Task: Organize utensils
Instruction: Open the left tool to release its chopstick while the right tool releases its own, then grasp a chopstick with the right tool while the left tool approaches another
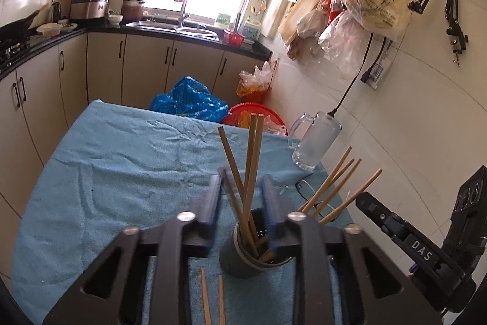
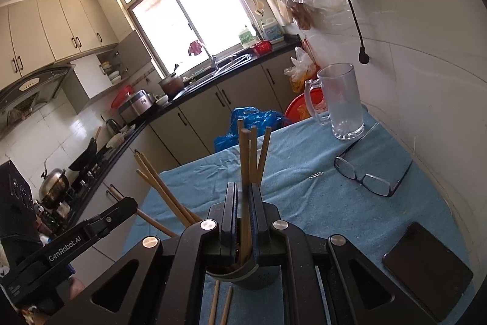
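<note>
A dark grey utensil cup (image 1: 243, 261) stands on the blue towel (image 1: 121, 172) and holds several wooden chopsticks (image 1: 251, 160). My left gripper (image 1: 242, 191) is open, its fingers on either side of the chopsticks above the cup. My right gripper (image 2: 243, 203) is shut on several chopsticks (image 2: 245, 154), whose lower ends reach into the cup (image 2: 252, 273). More chopsticks (image 2: 161, 191) lean out to the left. Two chopsticks (image 1: 213, 297) lie on the towel in front of the cup; they also show in the right wrist view (image 2: 220, 306).
A glass mug (image 2: 341, 102), glasses (image 2: 365, 175), a paper clip (image 2: 316, 174) and a black phone (image 2: 426, 267) lie on the towel (image 2: 304, 203) to the right. A blue bag (image 1: 188, 99) and a red basin (image 1: 258, 114) sit beyond the table. The tiled wall is close on the right.
</note>
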Tool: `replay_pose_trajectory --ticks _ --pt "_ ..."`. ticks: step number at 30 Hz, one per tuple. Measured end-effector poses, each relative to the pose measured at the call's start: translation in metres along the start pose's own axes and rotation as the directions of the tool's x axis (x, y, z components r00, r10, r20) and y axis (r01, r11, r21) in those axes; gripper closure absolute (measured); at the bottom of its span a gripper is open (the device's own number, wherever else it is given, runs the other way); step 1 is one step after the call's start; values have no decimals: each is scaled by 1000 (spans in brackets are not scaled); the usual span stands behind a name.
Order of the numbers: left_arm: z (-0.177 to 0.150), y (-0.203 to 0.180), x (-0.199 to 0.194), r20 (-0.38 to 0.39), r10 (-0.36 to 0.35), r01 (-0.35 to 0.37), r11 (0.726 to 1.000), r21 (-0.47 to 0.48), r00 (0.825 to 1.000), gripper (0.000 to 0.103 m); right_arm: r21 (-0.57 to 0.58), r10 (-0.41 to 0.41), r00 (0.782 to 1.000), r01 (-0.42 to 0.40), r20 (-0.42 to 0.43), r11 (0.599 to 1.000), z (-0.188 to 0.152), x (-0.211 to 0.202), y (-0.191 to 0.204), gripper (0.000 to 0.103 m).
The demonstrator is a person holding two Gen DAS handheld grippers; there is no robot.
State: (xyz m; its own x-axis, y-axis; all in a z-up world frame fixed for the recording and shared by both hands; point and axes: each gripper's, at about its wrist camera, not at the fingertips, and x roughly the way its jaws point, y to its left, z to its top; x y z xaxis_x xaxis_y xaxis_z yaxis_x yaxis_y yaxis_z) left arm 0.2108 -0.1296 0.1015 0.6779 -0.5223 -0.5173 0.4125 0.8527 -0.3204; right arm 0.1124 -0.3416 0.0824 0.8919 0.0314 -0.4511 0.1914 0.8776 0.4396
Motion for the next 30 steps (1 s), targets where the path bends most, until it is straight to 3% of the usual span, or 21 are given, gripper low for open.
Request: replay_pose_trajectory --ticks 5,12,14,20,28,30 --pt "-12 6 -25 37 10 -10 1000 -2 999 59 -7 -13 999 13 35 1000 -8 -25 -2 76" --pt "-72 28 -57 85 118 -120 993 19 989 41 -36 -83 997 83 13 996 -54 -45 -13 63" --pt "-92 37 -56 64 159 -161 987 25 985 40 -47 -109 994 109 -16 993 -74 -43 -16 55" --pt "-145 68 -44 -73 217 -217 976 -2 973 40 -109 -179 974 164 -142 980 -126 -20 -19 53" --pt "-179 89 -29 -164 273 -278 960 -10 948 40 -99 -159 951 137 -266 986 -154 -1 -17 53" --pt "-179 95 -30 -164 262 -271 962 -33 951 40 -104 -149 951 125 -272 987 -156 0 -13 53"
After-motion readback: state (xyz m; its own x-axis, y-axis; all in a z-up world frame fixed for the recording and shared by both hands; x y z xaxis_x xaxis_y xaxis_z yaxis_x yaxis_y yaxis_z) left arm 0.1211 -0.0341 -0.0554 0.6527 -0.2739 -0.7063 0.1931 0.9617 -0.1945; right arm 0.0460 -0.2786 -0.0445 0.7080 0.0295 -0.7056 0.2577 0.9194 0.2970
